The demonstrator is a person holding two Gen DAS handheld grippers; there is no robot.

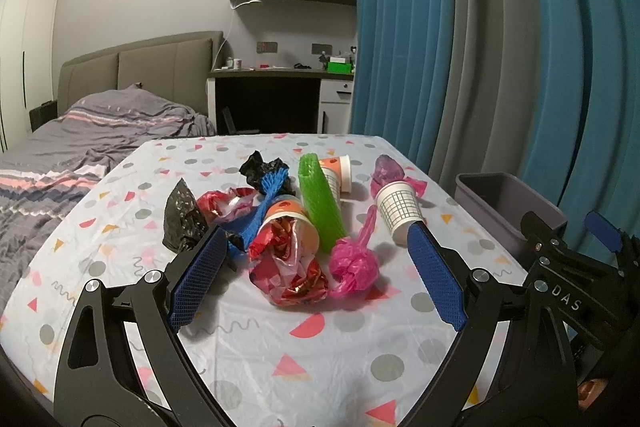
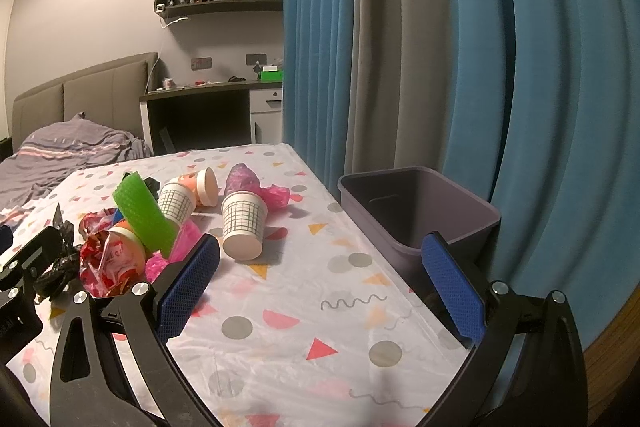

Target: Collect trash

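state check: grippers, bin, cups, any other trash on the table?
left gripper: open, empty
right gripper: open, empty
bin: empty as far as visible, beside table
grid cup: upside down
orange cup: on its side, stuffed with red wrapper
green foam sleeve: leaning on pile
pink bag: crumpled, on cloth

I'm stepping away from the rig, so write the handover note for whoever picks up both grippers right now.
Left gripper: open, empty, hovering over the near edge of the trash pile.
Right gripper: open, empty, above the table between the pile and the bin.
Grey bin: beside the table's right edge, looks empty as far as its inside shows.
Trash on the tablecloth: grid-print paper cup lying on its side nearest the bin, green foam sleeve, pink bag, red wrapper stuffed in an orange cup, black bags, blue netting, more cups behind.
Done: nothing visibly binned.
Left: everything.
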